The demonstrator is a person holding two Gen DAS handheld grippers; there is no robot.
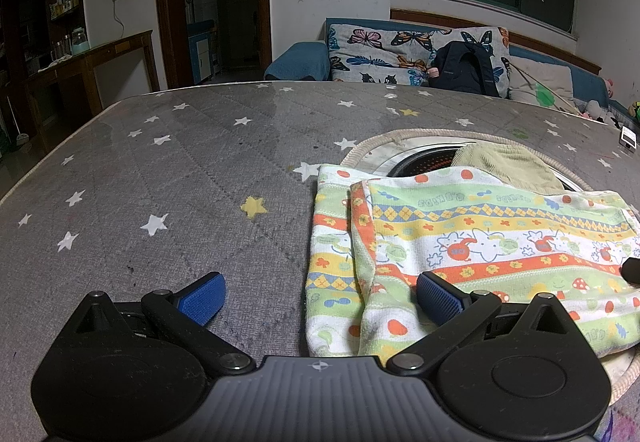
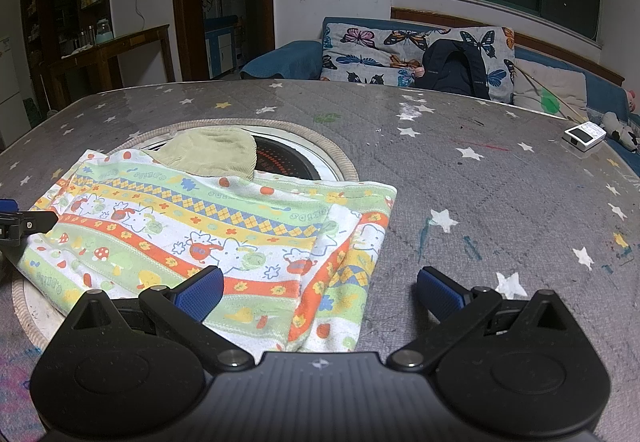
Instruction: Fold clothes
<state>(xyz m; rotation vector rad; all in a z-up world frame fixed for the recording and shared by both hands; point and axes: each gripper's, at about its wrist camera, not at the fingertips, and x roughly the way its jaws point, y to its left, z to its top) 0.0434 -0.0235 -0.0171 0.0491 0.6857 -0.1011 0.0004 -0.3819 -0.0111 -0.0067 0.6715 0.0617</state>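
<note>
Both grippers [image 1: 320, 298] [image 2: 320, 294] open, w/ folded patterned cloth [image 2: 208, 234] betw. them.

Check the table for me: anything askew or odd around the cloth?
Yes. The patterned cloth and a beige garment lie partly over the round inset burner in the table, which also has pen scribbles. Both tongs, left and right, are open.
</note>
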